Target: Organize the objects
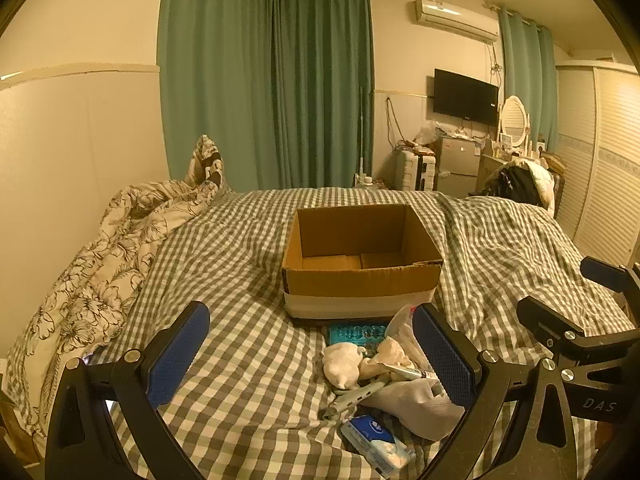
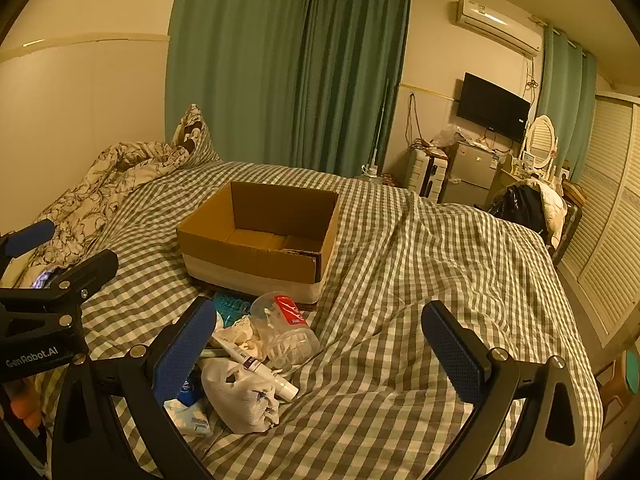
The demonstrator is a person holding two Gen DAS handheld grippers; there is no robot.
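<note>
Clutter pile (image 2: 256, 360) lies on the checked bedspread (image 2: 400, 280), just before the empty cardboard box (image 2: 260, 236). Left gripper (image 1: 312, 356) and right gripper (image 2: 320, 352): jaws spread wide, nothing held. Take the plastic bottle (image 2: 286, 332) first; it sits uppermost. Grip its body squarely, then lift clear.

dim yellowish indoor light, sharp focus, fisheye-bent dark corners.
</note>
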